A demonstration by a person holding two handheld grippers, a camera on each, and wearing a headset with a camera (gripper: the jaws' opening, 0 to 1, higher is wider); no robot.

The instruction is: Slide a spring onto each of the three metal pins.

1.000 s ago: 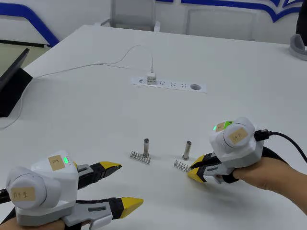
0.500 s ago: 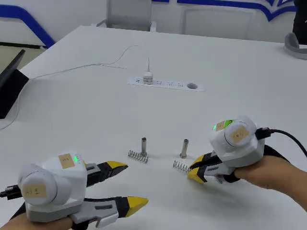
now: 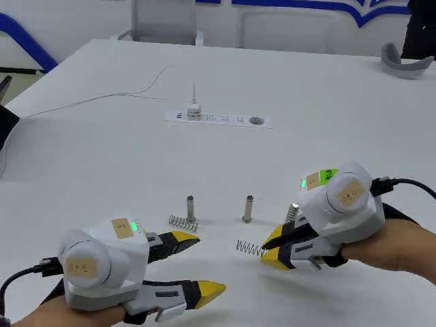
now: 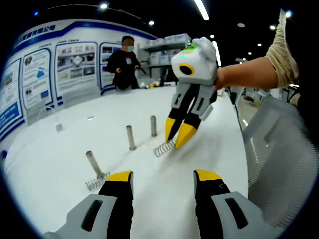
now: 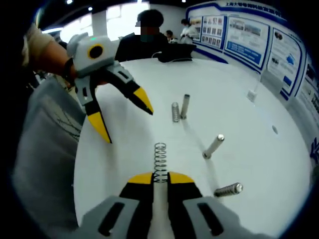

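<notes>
Three metal pins stand on the white table: a left pin (image 3: 190, 207), a middle pin (image 3: 248, 208) and a right pin (image 3: 292, 213) that looks ribbed, as if a spring sits on it. A loose spring (image 3: 182, 222) lies at the left pin's foot. My right gripper (image 3: 272, 249) is shut on one end of a second spring (image 3: 248, 247), which sticks out towards the left, in front of the middle pin. In the right gripper view this spring (image 5: 159, 162) rises from the shut jaws. My left gripper (image 3: 199, 264) is open, near the loose spring, with nothing between its jaws.
A white power strip (image 3: 218, 118) with a plugged-in charger and cable lies further back on the table (image 3: 102, 150). A grey object (image 3: 402, 65) rests at the far right edge. A person (image 4: 124, 62) stands beyond the table.
My left gripper has moved forward and right, closer to the left pin. The right gripper has drawn back a little with its spring, uncovering the right pin. The head camera has shifted.
</notes>
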